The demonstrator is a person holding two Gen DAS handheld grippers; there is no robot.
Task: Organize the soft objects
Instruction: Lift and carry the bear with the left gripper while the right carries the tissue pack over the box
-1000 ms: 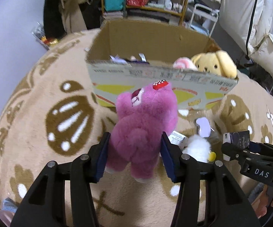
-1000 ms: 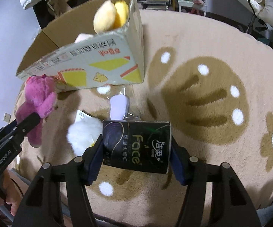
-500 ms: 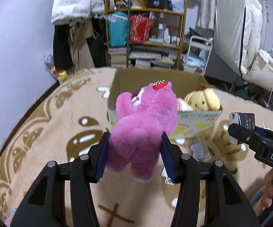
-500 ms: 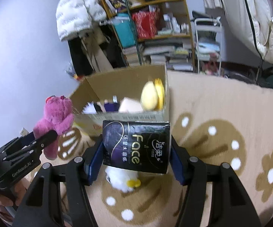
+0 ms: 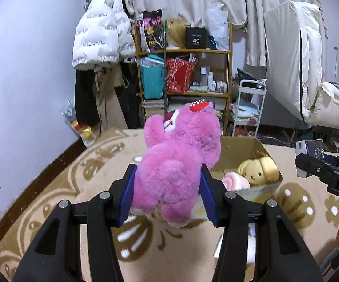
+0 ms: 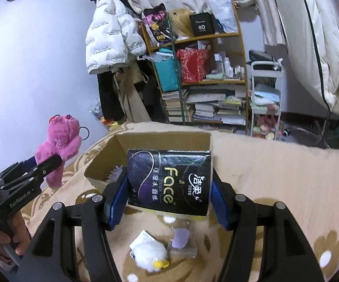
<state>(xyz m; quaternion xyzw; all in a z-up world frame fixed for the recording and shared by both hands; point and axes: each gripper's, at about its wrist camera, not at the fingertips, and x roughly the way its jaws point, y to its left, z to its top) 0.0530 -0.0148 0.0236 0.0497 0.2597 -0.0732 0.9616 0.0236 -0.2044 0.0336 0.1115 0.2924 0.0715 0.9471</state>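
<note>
Left hand-held gripper (image 5: pixel 168 193): blue pads clamped on the sides of the pink plush bear (image 5: pixel 178 164), holding it clear of the rug (image 5: pixel 58 199), back to the camera, head up and away. From the right wrist view the bear hangs at the left edge with a key ring at its head.

Right hand-held gripper (image 6: pixel 169 191): pads pressed against both short sides of the black tissue pack (image 6: pixel 169 181) (white and gold "Face" print facing the camera), pack upright and off the floor.

On the rug just below the pack: a small white plush with a yellow beak (image 6: pixel 149 255), and just beside it a clear wrapper with something pale purple inside (image 6: pixel 181 238).

Behind both held items: the open cardboard box (image 5: pixel 237 150) on the rug. Inside, near the right corner, a yellow plush dog (image 5: pixel 257 169) touching a pink-and-white striped soft item (image 5: pixel 235 181). The rest of the contents are mostly hidden by the bear and the pack.

Far side: wooden shelf (image 5: pixel 216 51) with books, bags and bottles, white puffer jacket (image 5: pixel 101 37) hanging to its left, small white cart (image 5: pixel 249 108) to its right.
</note>
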